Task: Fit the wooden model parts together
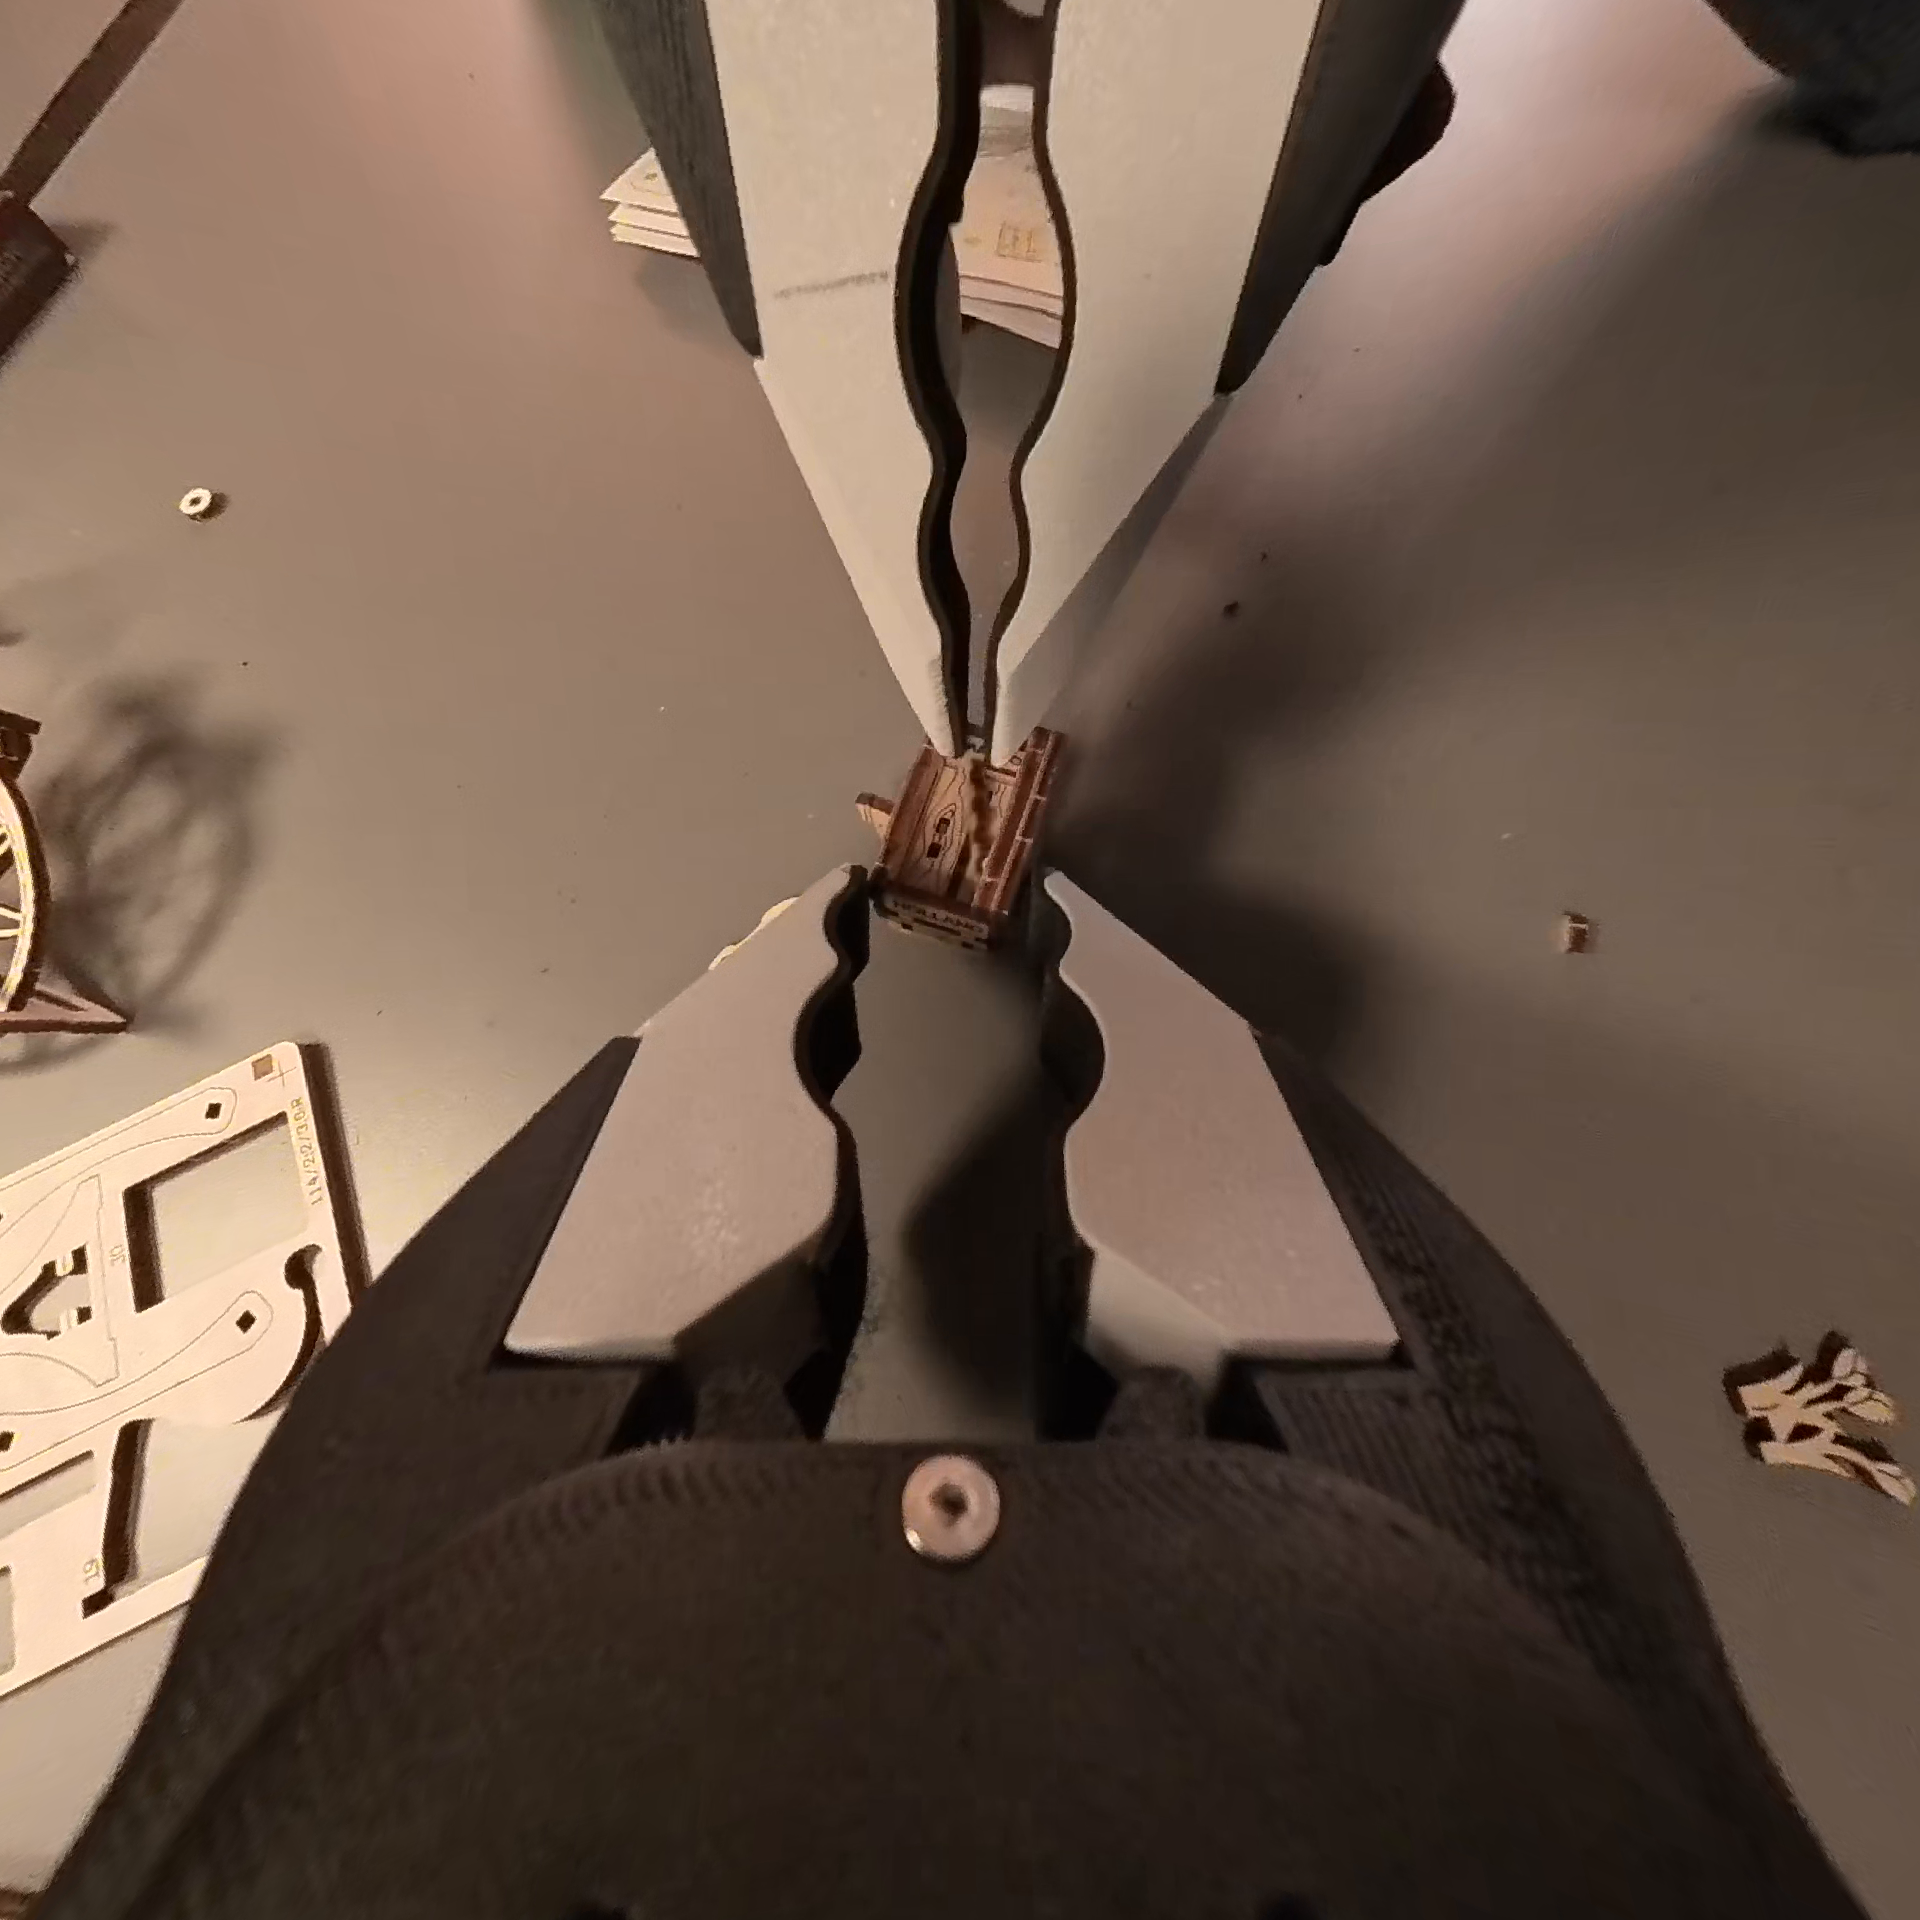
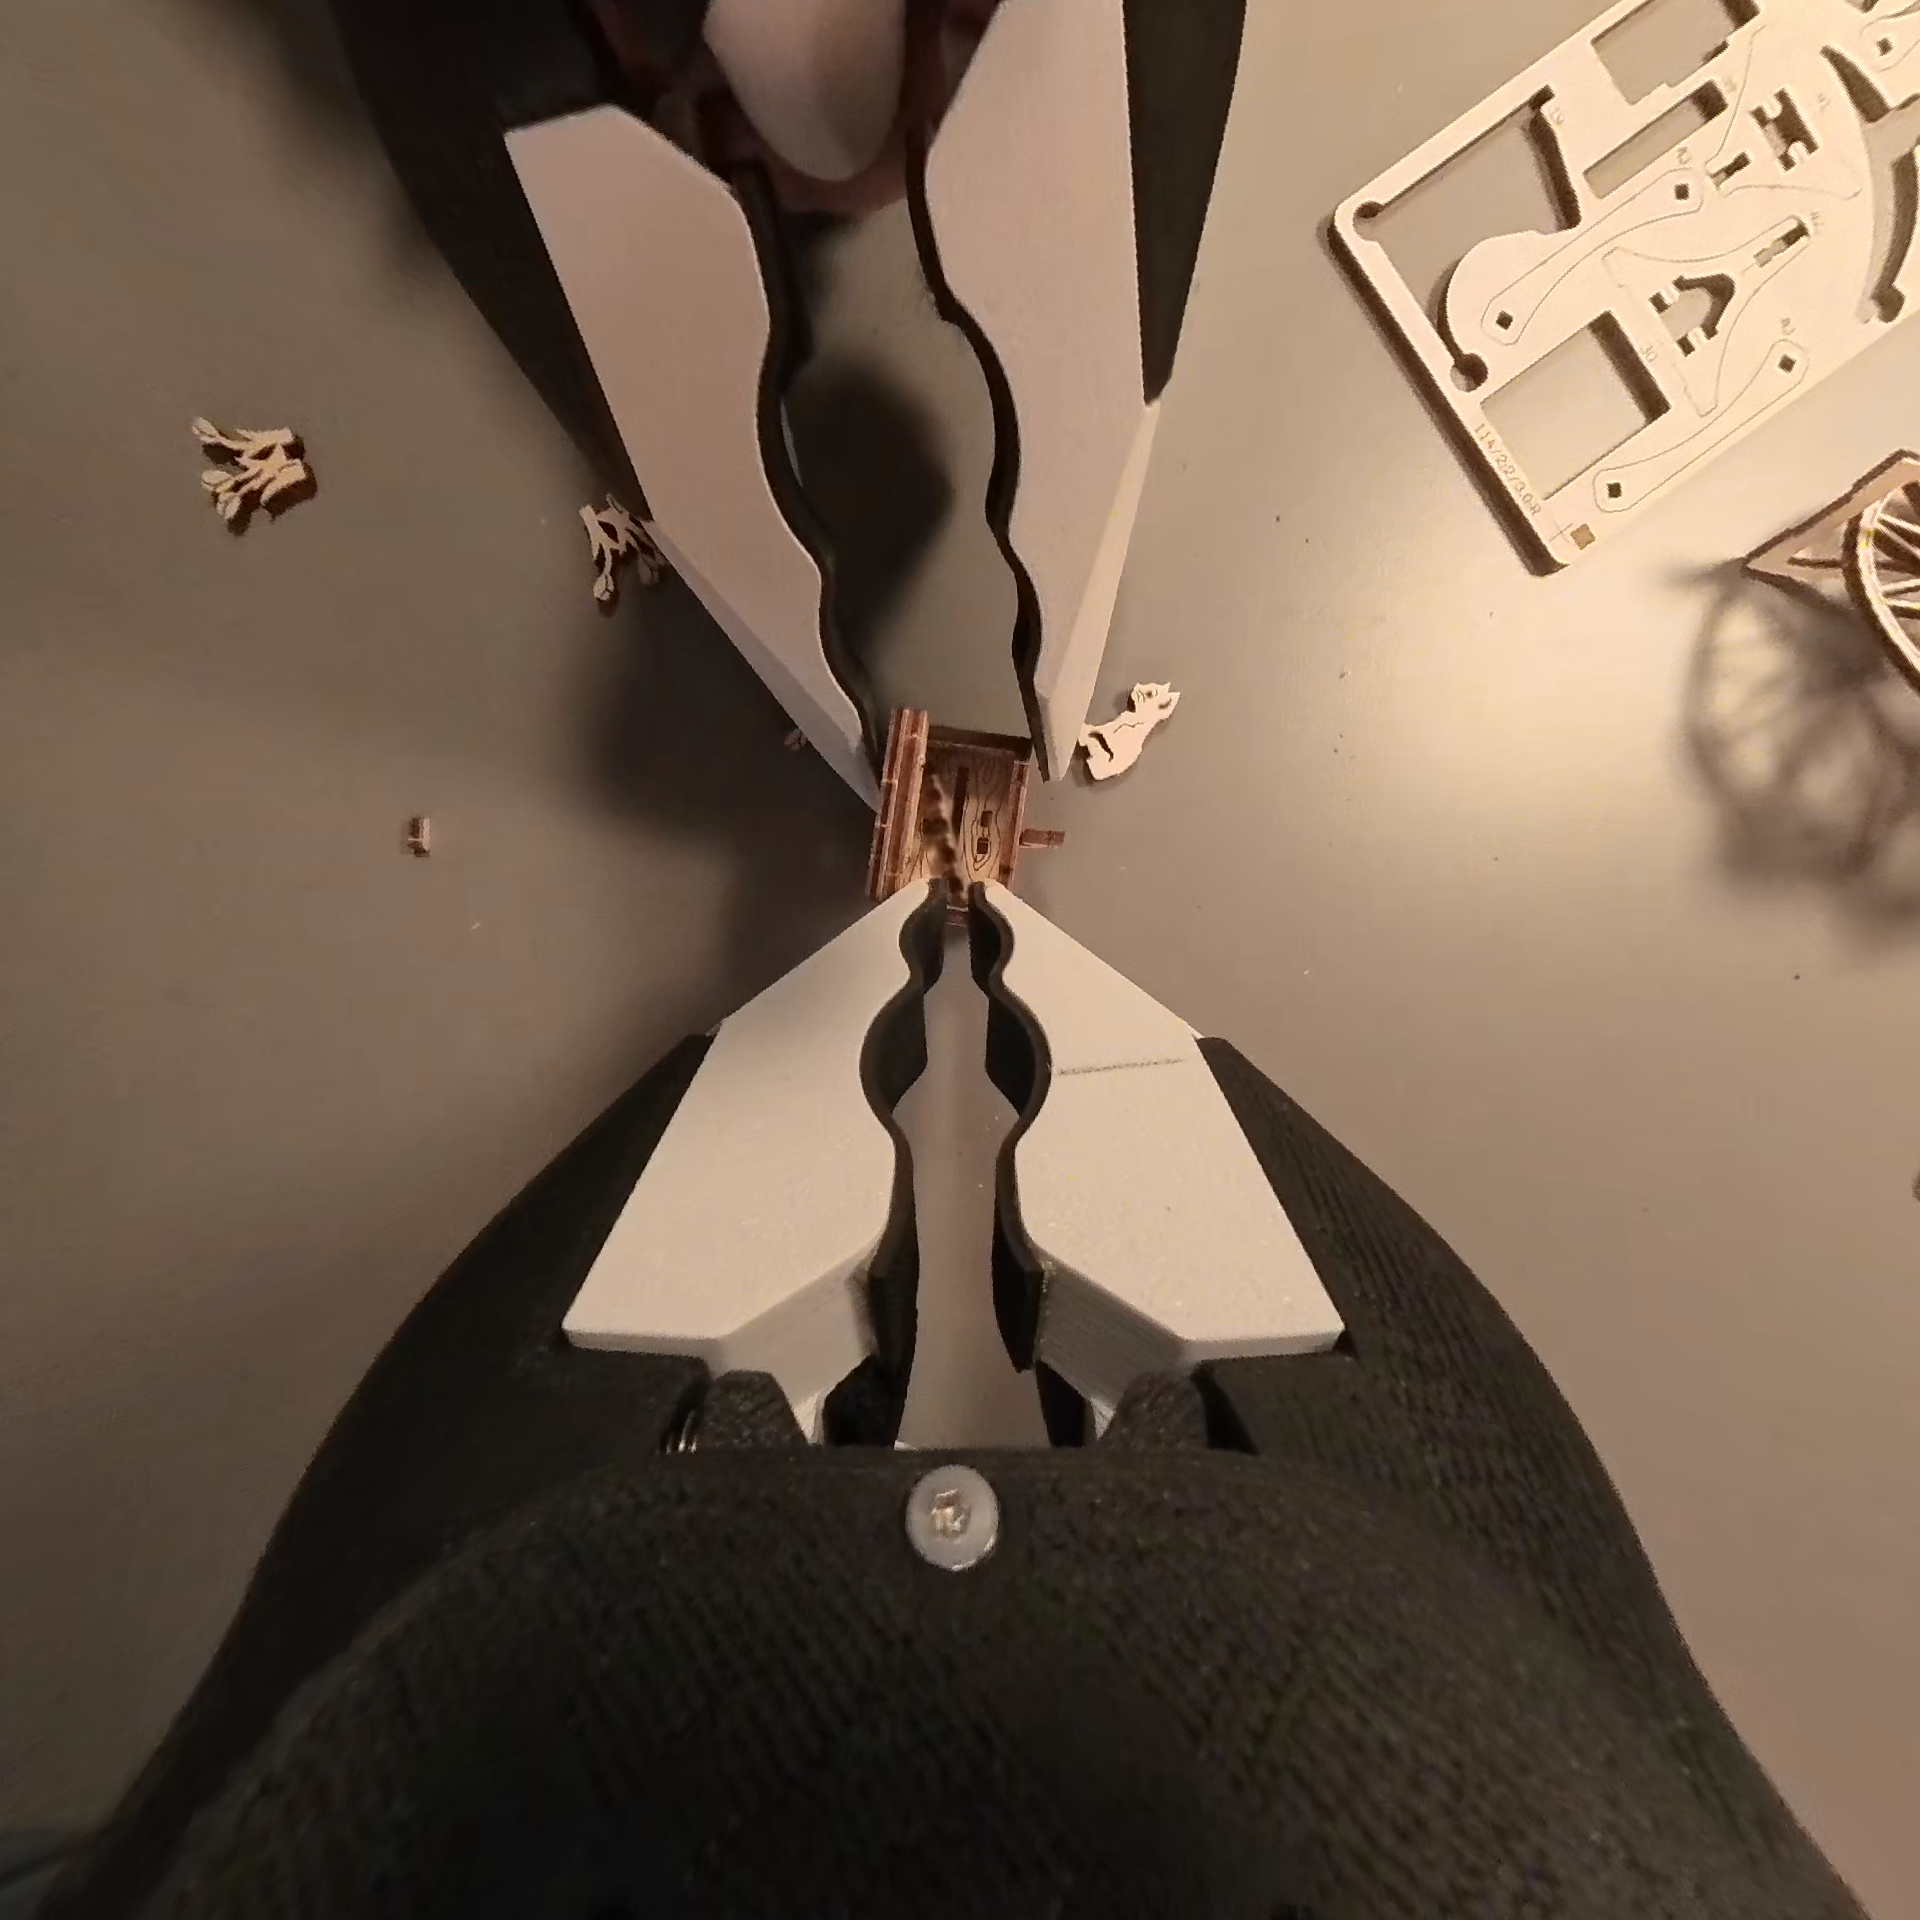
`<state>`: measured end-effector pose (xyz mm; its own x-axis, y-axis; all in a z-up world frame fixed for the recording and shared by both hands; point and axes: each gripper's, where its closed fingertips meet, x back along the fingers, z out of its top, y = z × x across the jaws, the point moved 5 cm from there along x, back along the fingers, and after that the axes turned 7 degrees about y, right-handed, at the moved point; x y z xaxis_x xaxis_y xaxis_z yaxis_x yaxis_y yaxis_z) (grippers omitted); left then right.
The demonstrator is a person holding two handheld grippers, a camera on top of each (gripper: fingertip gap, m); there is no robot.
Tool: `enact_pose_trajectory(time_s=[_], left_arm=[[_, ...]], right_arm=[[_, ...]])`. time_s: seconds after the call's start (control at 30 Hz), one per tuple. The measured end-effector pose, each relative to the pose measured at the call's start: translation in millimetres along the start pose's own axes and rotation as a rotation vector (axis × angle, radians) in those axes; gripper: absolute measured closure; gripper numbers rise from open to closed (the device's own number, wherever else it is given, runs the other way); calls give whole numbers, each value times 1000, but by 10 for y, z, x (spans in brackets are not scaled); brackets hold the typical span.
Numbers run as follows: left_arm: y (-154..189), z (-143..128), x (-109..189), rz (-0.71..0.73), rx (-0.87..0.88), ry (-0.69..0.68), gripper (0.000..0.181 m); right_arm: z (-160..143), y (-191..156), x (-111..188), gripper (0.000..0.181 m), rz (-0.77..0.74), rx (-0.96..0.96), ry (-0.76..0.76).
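Observation:
A small brown wooden box part (image 1: 940,847) sits at the centre of the grey table. My left gripper (image 1: 951,888) has a fingertip pressed against each side of it and is shut on it. The right gripper (image 1: 977,732) comes in from the opposite side. In the right wrist view my right gripper (image 2: 956,906) is shut on a thin wooden strip (image 2: 948,831) that stands on edge inside the box (image 2: 987,821). The left gripper (image 2: 956,774) shows beyond it, clamping the box.
A pale laser-cut part sheet (image 1: 156,1299) (image 2: 1662,260) lies beside a built spoked wheel model (image 2: 1881,561). Loose cut-outs (image 1: 1818,1423) (image 2: 255,473), a cat-shaped piece (image 2: 1127,743), a small block (image 1: 1578,932) and a ring (image 1: 195,503) lie around. A paper booklet (image 1: 997,281) lies behind. Left and right tips are no more than a few centimetres apart.

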<state>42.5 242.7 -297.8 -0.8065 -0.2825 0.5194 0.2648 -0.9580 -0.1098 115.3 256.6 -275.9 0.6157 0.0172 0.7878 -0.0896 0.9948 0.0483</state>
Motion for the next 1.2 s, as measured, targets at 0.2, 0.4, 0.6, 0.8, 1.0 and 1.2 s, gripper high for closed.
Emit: enact_pose_trajectory(time_s=[0.2, 0.4, 0.6, 0.8, 1.0, 1.2], left_arm=[[20, 9, 6, 9, -8, -14, 153], [63, 28, 17, 45, -108, -23, 153], [99, 37, 22, 80, -238, -13, 153], [134, 27, 10, 105, -327, -20, 154], [129, 19, 5, 103, -309, -26, 154], [121, 10, 5, 101, -286, -30, 154]], right_arm=[[9, 14, 34, 174, 7, 22, -34], [24, -41, 40, 176, 22, 86, -32], [51, -101, 22, 178, 38, 161, -26], [79, -139, -21, 179, 8, 224, -38], [78, -144, -26, 179, -41, 267, -68], [97, -130, 56, 179, -32, 220, 15]])
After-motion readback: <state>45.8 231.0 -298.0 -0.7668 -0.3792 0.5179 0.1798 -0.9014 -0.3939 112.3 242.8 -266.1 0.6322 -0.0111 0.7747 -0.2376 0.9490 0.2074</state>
